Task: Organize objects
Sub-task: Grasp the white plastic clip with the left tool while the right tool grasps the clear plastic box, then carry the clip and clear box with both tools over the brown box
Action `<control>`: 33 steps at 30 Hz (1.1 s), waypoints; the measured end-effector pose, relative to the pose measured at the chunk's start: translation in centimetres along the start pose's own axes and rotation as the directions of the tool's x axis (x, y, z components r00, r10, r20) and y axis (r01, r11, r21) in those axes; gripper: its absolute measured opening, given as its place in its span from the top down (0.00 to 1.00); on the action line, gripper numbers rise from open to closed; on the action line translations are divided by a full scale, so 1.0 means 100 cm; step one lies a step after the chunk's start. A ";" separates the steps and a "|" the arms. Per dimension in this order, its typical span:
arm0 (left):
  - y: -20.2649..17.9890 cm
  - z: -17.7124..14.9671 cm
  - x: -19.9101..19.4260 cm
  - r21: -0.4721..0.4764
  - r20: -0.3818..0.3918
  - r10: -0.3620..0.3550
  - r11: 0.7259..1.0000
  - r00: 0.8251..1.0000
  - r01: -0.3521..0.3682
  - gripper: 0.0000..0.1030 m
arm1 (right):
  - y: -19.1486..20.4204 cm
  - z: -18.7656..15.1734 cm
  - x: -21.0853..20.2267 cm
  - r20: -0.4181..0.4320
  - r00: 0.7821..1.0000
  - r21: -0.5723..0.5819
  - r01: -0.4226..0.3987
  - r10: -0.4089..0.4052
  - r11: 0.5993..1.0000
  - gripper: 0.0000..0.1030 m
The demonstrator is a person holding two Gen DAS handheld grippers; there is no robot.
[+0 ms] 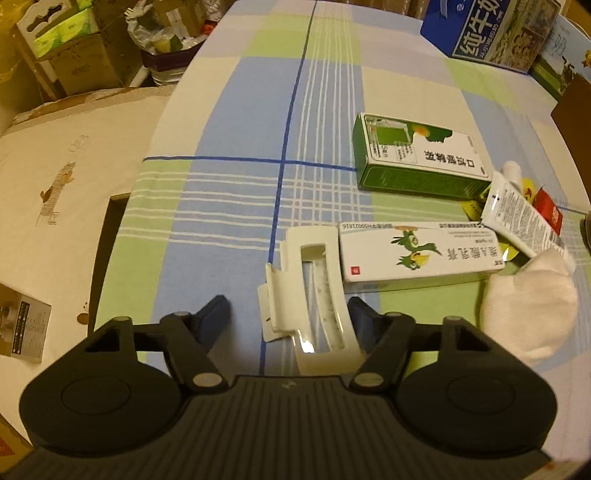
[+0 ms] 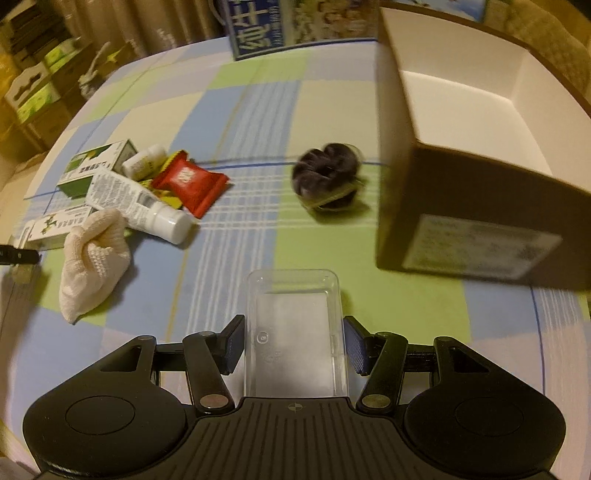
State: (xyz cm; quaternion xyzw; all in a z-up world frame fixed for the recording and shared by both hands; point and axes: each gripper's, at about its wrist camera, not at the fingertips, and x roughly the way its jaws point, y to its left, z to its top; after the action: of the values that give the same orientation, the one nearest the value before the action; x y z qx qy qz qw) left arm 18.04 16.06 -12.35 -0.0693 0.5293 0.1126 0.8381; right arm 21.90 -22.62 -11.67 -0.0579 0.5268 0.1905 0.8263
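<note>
A white hair claw clip lies on the checked tablecloth between the fingers of my left gripper. That gripper is open, and the clip sits close to the right finger. To the right lie a white medicine box with green birds, a green box, a white tube and a white sock. My right gripper is shut on a clear plastic box, with both pads against its sides. An open brown cardboard box stands to its right.
A dark scrunchie in clear wrap lies ahead of the right gripper. A red snack packet, small white bottle, tube and sock cluster on the left. A blue milk carton stands at the back. Cardboard boxes crowd beyond the table's left edge.
</note>
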 end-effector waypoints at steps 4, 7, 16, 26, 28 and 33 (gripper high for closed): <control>0.004 0.002 -0.002 0.020 0.024 -0.013 1.000 1.000 0.012 0.61 | 0.000 -0.002 -0.002 -0.011 1.000 0.004 0.000 0.000 1.000 0.49; 0.006 0.001 -0.004 0.017 0.027 -0.016 1.000 1.000 0.016 0.62 | 0.001 -0.003 -0.002 -0.007 1.000 -0.009 0.005 -0.005 1.000 0.47; 0.002 -0.035 -0.026 0.016 -0.004 -0.007 1.000 1.000 0.007 0.63 | 0.005 -0.003 0.006 -0.016 1.000 -0.019 0.026 -0.026 0.999 0.47; -0.027 -0.063 -0.044 0.048 -0.027 -0.056 0.997 0.998 0.057 0.65 | 0.002 -0.010 0.004 0.000 1.000 -0.033 0.025 -0.026 0.999 0.48; -0.036 -0.065 -0.049 0.048 -0.028 -0.073 0.996 0.997 0.074 0.65 | 0.000 -0.011 -0.001 0.002 1.000 -0.039 0.008 -0.008 0.999 0.48; -0.062 -0.068 -0.069 0.073 -0.003 -0.097 0.993 0.995 0.097 0.65 | -0.007 -0.011 -0.019 0.024 0.999 -0.051 -0.036 0.037 0.998 0.48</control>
State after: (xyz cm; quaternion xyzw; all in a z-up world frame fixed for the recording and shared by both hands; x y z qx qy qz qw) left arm 10.89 7.65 -9.11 -0.0644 0.5288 0.0522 0.8447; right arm 20.47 -24.13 -10.51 -0.0668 0.5123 0.2194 0.8276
